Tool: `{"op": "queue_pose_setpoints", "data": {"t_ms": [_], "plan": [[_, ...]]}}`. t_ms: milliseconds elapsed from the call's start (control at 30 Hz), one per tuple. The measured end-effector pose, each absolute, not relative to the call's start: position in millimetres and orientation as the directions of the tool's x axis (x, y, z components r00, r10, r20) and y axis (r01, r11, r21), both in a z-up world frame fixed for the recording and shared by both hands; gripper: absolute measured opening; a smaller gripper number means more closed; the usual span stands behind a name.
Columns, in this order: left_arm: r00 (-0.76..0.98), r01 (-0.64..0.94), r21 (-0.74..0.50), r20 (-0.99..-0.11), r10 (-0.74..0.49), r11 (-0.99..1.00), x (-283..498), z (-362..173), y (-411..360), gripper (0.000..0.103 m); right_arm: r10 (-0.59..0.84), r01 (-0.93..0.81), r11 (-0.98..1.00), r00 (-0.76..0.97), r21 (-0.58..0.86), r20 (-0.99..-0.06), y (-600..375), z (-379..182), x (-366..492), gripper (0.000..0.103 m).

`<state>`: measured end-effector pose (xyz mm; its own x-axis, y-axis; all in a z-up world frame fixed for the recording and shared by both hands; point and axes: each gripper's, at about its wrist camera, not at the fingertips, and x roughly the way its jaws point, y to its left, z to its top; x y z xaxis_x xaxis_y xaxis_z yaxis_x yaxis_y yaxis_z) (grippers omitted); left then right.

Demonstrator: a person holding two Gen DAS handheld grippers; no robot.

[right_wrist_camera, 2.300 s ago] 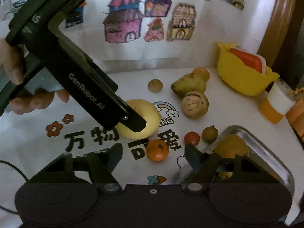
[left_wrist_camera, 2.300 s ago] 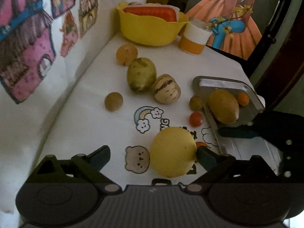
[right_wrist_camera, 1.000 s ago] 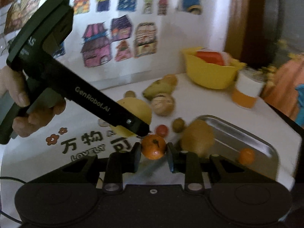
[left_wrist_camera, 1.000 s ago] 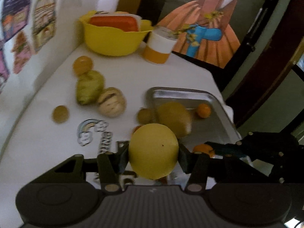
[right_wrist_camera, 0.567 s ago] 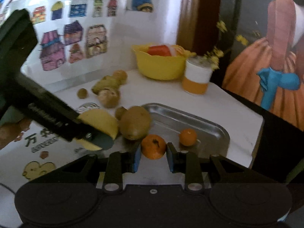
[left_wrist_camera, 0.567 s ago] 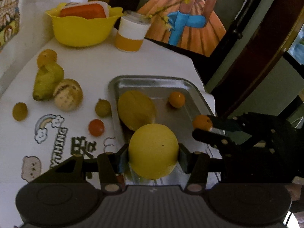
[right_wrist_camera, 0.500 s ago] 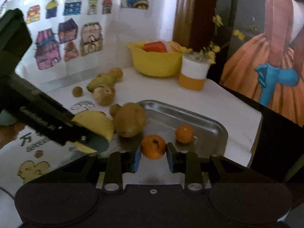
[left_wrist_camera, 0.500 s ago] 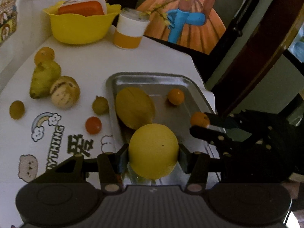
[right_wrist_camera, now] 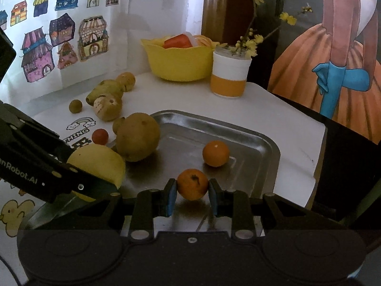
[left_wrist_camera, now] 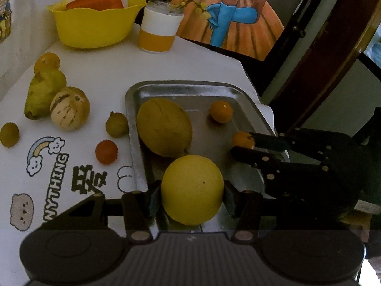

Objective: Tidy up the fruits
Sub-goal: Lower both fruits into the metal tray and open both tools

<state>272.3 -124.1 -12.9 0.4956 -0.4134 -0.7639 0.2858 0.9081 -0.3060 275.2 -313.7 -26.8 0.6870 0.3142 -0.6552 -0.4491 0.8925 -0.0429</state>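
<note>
Both grippers loaded and hanging over the tray, about to drop fruit in.

Going left to right: loose fruit (left_wrist_camera: 69,114) sits out on the cloth because it hasn't been sorted yet, then the tray (left_wrist_camera: 240,95) already has a big brownish fruit (left_wrist_camera: 164,126) and a small orange (left_wrist_camera: 221,111) in it. The left gripper (left_wrist_camera: 192,194) is clamped on the yellow fruit (left_wrist_camera: 192,190), held above the tray's near end. The right gripper (right_wrist_camera: 192,191) is pinching a second orange (right_wrist_camera: 192,184), low over the tray floor, maybe touching it; hard to say from this angle. About 2 s ago both grippers were wide open and empty, with the yellow fruit and that orange lying on the cloth beside the tray.
</note>
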Motion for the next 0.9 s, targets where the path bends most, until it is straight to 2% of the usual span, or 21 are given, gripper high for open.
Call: {"op": "queue_pose_setpoints", "data": {"t_ms": [533, 600, 800, 900], "plan": [[0.498, 0.286, -0.293, -0.768, -0.403, 0.912, 272, -11, -128, 0.057, 0.305, -0.447, 0.894, 0.679, -0.046, -0.667, -312, -30, 274, 0.031], [0.51, 0.284, -0.287, -0.763, -0.397, 0.915, 270, -9, -127, 0.061, 0.304, -0.444, 0.895, 0.683, -0.047, -0.664, -313, -30, 273, 0.033], [0.527, 0.283, -0.294, -0.747, -0.404, 0.913, 261, 0, -125, 0.08, 0.293, -0.422, 0.905, 0.703, -0.049, -0.648, -314, -21, 262, 0.05], [0.546, 0.287, -0.281, -0.737, -0.397, 0.916, 252, 8, -122, 0.084, 0.284, -0.41, 0.91, 0.722, -0.059, -0.631, -318, -12, 252, 0.062]]}}
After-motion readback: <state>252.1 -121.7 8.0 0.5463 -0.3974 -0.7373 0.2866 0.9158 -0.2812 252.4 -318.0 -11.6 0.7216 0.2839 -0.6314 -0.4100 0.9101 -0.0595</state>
